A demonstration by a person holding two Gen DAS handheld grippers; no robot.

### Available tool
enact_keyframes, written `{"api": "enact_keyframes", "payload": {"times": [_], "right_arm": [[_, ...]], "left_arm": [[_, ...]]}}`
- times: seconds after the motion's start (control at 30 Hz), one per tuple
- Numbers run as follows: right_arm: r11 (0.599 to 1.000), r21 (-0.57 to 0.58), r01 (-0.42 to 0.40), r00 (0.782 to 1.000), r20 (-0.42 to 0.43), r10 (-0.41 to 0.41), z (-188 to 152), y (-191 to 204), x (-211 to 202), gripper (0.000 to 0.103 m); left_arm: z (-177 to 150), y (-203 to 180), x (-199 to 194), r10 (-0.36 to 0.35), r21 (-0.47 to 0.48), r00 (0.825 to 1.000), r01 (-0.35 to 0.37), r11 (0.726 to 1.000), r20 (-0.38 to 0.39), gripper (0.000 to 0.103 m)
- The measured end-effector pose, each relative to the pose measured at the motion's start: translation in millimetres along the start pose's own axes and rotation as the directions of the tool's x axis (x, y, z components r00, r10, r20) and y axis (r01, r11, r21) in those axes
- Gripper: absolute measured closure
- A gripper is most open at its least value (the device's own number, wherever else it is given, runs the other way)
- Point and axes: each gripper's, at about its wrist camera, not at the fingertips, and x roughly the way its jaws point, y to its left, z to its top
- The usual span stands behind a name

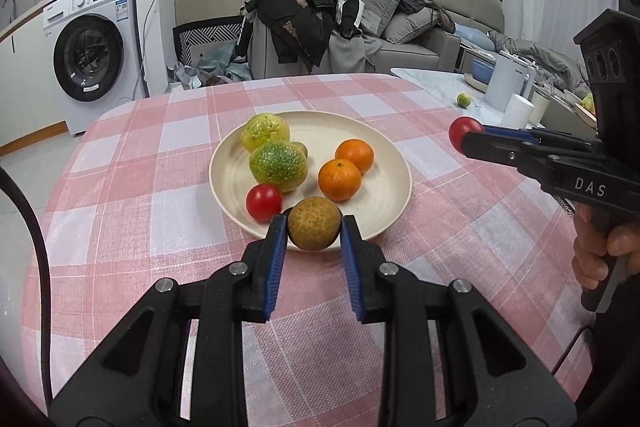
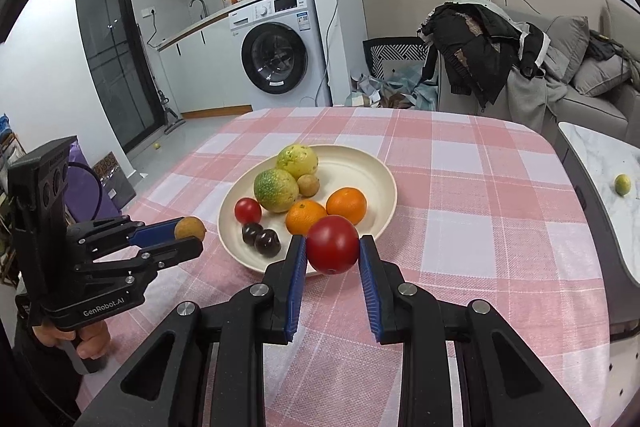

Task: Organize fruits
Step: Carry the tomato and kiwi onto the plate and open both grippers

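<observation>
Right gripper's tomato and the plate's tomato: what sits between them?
In the right wrist view, two dark fruits lie on the plate between the held tomato and the plate's tomato.

You see a pink-and-white checked tablecloth (image 2: 460,195), a round cream plate (image 2: 360,163), two orange mandarins (image 2: 346,205), and blue-padded black grippers.

"das" on right gripper (image 1: 466,137), "genrobot.ai" on left gripper (image 2: 188,235)
</observation>
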Motion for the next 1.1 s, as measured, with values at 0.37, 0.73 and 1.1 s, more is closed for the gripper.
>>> {"api": "enact_keyframes", "payload": {"times": [0.37,0.73,1.1], "right_arm": [[1.000,-0.017,0.020,1.000,0.016,-0.020,14,-4,4,0.076],[1.000,-0.017,-0.007,1.000,-0.004,0.007,21,-1,24,0.076],[1.000,0.017,-0.018,0.999,-0.027,0.018,13,-7,46,0.076]], "left_arm": [[29,-13,18,0.004,0.025,1.000,-0.004,1.000,0.021,0.079],[30,-12,53,0.002,0.007,1.000,-0.002,1.000,-0.023,0.079],[24,-13,68,-0.013,0.008,0.999,0.013,1.000,-0.034,0.079]]}}
